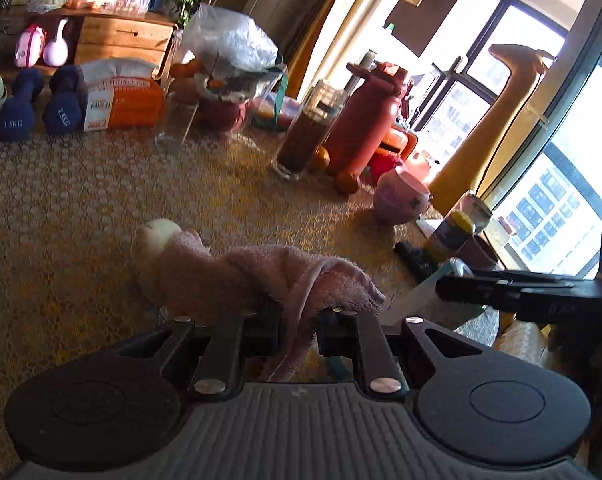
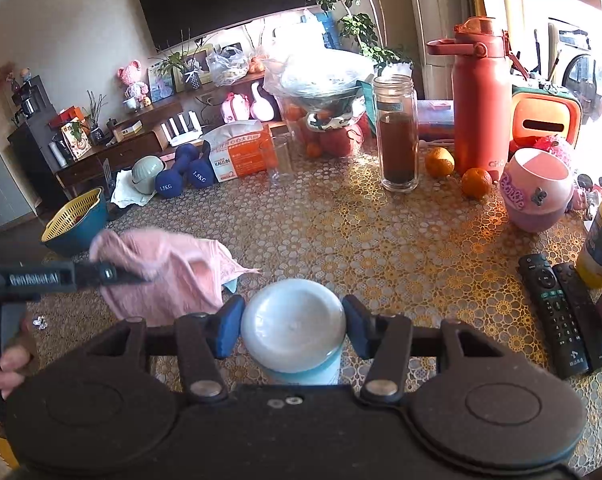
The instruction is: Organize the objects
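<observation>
So my left gripper (image 1: 299, 316) was clamped right down on the pink towel (image 1: 261, 276), jaws pinched nearly together with the cloth bunched between them and draping forward onto the patterned tablecloth (image 1: 81, 220). From the right wrist view the towel sat crumpled on the table at the left, just in front of the blue bowl with the yellow strainer (image 2: 75, 222).

My right gripper (image 2: 293, 326) was holding the white cup (image 2: 293, 322), blue pads pressed against both sides of it, so the jaws were only partway in. The cup was just beside the towel, to its right.

Further back stood the glass jar of brown stuff (image 2: 397, 136), the red bottle (image 2: 481, 104), two oranges (image 2: 439, 162) and the pink Barbie pot (image 2: 535, 190). Two remotes (image 2: 561, 316) lay off to the right.
</observation>
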Available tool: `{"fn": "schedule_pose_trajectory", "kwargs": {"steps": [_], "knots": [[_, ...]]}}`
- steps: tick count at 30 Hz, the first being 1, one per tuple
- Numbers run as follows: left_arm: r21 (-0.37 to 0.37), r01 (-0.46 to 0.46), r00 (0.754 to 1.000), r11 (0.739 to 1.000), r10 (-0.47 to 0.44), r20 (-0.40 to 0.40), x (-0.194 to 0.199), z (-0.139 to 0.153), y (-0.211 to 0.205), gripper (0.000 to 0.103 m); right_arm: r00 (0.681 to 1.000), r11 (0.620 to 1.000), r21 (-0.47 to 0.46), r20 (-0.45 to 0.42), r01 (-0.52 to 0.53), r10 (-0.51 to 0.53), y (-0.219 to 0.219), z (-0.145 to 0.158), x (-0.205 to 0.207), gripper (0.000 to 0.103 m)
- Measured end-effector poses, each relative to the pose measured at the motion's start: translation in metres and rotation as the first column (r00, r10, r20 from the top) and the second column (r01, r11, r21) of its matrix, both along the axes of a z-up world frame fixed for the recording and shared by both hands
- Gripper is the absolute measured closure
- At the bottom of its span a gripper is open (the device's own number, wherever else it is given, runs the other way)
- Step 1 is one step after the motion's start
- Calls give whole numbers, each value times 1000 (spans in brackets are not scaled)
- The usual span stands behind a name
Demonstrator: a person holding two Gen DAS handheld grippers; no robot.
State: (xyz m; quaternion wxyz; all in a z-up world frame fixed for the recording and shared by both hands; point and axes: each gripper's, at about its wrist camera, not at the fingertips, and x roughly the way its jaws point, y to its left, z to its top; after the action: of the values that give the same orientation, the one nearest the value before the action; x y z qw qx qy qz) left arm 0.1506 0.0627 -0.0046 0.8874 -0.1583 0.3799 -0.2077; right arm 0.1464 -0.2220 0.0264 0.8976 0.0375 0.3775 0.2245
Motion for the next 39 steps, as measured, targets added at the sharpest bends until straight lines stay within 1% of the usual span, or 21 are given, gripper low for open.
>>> {"fn": "schedule_pose_trajectory", "kwargs": {"steps": [2, 6, 7, 8, 9, 13, 16, 17, 18, 19, 20, 21, 23, 26, 28, 29, 31, 33, 35, 37, 39], "knots": [[58, -2, 999, 998, 4, -35, 5, -16, -1, 87, 1000, 1000, 2, -3, 0, 0, -1, 0, 0, 51], [92, -26, 993, 995, 36, -111, 19, -47, 2, 87, 1000, 1000, 2, -3, 0, 0, -1, 0, 0, 51], [84, -36, 991, 996, 47, -128, 21, -52, 4, 87, 1000, 1000, 1, -3, 0, 0, -1, 0, 0, 51], [81, -39, 990, 996, 49, -130, 21, -55, 6, 87, 1000, 1000, 1, -3, 0, 0, -1, 0, 0, 51], [100, -38, 992, 994, 50, -120, 19, -55, 5, 86, 1000, 1000, 1, -3, -1, 1, -1, 0, 0, 51], [229, -51, 994, 972, 73, -86, 12, -50, -2, 83, 1000, 1000, 9, -12, -20, 20, -1, -1, 1, 51], [250, -58, 992, 967, 84, -97, 12, -50, -2, 68, 1000, 1000, 2, -4, -27, 27, 3, -1, 0, 50], [239, -58, 991, 969, 85, -102, 13, -51, -1, 56, 1000, 1000, 2, -2, -28, 28, 3, -2, 0, 50], [231, -55, 991, 971, 83, -109, 13, -52, -1, 34, 1000, 1000, 3, -2, -28, 28, 4, -2, 0, 50], [238, -56, 989, 970, 87, -120, 14, -54, -2, 23, 1000, 1000, 2, -2, -28, 28, 4, -2, -1, 50], [258, -68, 987, 964, 102, -122, 14, -56, -2, 12, 1000, 1000, 2, -2, -28, 28, 4, -1, 0, 50], [289, -82, 985, 954, 122, -125, 13, -60, -2, 11, 1000, 1000, 2, -2, -28, 28, 4, -1, 0, 50], [285, -101, 977, 953, 150, -154, 15, -68, 5, 11, 1000, 1000, 3, -3, -27, 27, 4, -2, 0, 51], [214, -128, 977, 968, 160, -143, 13, -69, 16, 11, 1000, 1000, 7, -3, -25, 25, 3, -2, 1, 51], [223, -136, 979, 965, 165, -118, 10, -68, 17, 23, 1000, 1000, 9, -4, -24, 24, 2, -2, 1, 51], [236, -142, 979, 961, 172, -112, 10, -68, 17, 35, 1000, 1000, 9, -4, -23, 23, 2, -2, 2, 51], [227, -154, 977, 962, 183, -111, 10, -67, 19, 43, 1000, 1000, 8, -4, -25, 25, 2, -2, 2, 51], [209, -167, 974, 964, 194, -117, 10, -66, 24, 71, 1000, 1000, 7, -2, -26, 26, 2, -2, 2, 51], [135, -173, 975, 976, 189, -120, 10, -61, 29, 76, 1000, 1000, 10, -4, -25, 25, 1, -3, 2, 51], [58, -174, 977, 983, 179, -113, 8, -51, 29, 77, 1000, 1000, 12, -5, -22, 22, 1, -3, 2, 51], [-57, -158, 982, 986, 152, -109, 7, -39, 25, 78, 1000, 1000, 13, -6, -18, 18, 1, -3, 2, 51]]}}
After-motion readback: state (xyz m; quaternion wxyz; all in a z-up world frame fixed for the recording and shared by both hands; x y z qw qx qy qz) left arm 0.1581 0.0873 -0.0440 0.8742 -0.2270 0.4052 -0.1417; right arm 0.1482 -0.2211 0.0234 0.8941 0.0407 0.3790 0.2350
